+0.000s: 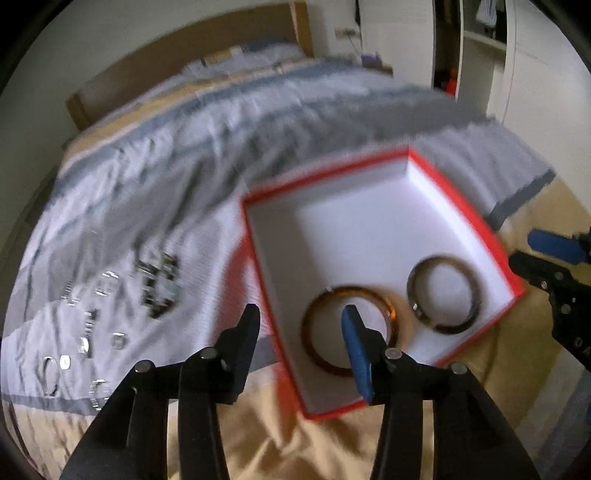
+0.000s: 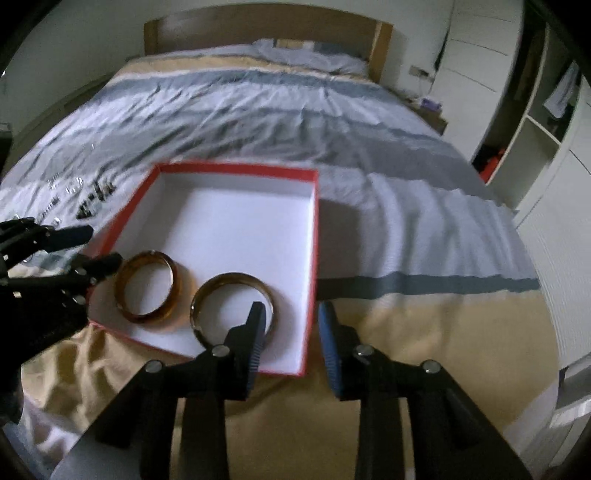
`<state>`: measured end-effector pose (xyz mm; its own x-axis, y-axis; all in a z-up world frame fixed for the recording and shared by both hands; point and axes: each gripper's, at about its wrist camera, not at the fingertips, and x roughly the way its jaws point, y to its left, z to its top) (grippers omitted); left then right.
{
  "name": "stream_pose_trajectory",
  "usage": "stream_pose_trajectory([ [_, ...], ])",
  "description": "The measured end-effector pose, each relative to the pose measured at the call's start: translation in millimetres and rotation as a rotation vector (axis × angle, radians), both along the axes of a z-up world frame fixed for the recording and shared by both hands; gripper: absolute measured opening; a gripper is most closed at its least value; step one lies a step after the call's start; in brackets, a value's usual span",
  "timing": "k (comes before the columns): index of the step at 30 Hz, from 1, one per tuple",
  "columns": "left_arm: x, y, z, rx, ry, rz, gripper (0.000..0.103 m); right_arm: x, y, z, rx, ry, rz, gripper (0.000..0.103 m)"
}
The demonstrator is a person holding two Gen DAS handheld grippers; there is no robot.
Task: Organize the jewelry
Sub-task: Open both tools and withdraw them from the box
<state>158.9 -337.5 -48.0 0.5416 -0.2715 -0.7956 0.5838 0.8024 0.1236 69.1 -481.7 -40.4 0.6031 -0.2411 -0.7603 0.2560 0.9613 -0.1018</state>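
Note:
A red box [image 1: 476,218] with a white inside lies open on the bed; it also shows in the right wrist view [image 2: 314,236]. Two bangles lie in it: an amber one [image 1: 314,325] [image 2: 127,306] and a darker gold-rimmed one [image 1: 417,295] [image 2: 207,288]. My left gripper [image 1: 301,315] is open and empty, over the box's near left wall, one finger above the amber bangle. My right gripper [image 2: 291,314] is open and empty, over the box's near right corner. Several small silver rings and a dark beaded piece [image 1: 159,284] lie on the cover left of the box.
The bed has a grey and white striped cover [image 2: 295,122] and a tan sheet [image 2: 406,332] near me. A wooden headboard [image 2: 258,26] stands at the back. White shelving and a wardrobe [image 2: 535,140] stand at the right.

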Motion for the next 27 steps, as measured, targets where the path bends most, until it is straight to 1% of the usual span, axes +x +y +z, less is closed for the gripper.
stream_pose_trajectory([
  [2,-11,12,20,-0.03,-0.035,0.0,0.046,-13,2,14,0.003,-0.025,-0.01,0.029],
  [3,-17,18,29,-0.032,-0.056,0.0,0.046,-21,5,24,0.009,-0.043,-0.013,0.029],
  [4,-23,25,38,-0.031,-0.074,0.0,0.047,-27,8,31,0.016,-0.059,-0.013,0.029],
  [7,-34,46,60,-0.012,-0.084,0.009,0.049,-45,28,57,0.024,-0.113,0.007,0.029],
  [9,-44,68,73,-0.014,-0.104,0.034,0.054,-55,44,73,0.026,-0.147,0.031,0.029],
  [11,-49,92,83,-0.016,-0.13,0.069,0.058,-66,65,90,0.033,-0.186,0.063,0.029],
  [13,-56,120,95,-0.025,-0.152,0.107,0.059,-74,83,101,0.037,-0.213,0.09,0.029],
  [15,-63,147,106,-0.032,-0.18,0.144,0.065,-81,100,111,0.035,-0.238,0.108,0.029],
  [17,-68,174,116,-0.043,-0.205,0.183,0.068,-88,118,123,0.044,-0.268,0.127,0.029],
  [20,-77,221,132,-0.076,-0.234,0.256,0.078,-96,141,136,0.047,-0.304,0.141,0.029],
  [25,-89,298,148,-0.127,-0.277,0.366,0.08,-103,174,147,0.063,-0.339,0.167,0.029],
  [27,-93,321,149,-0.126,-0.299,0.405,0.08,-102,186,147,0.082,-0.349,0.184,0.029],
])
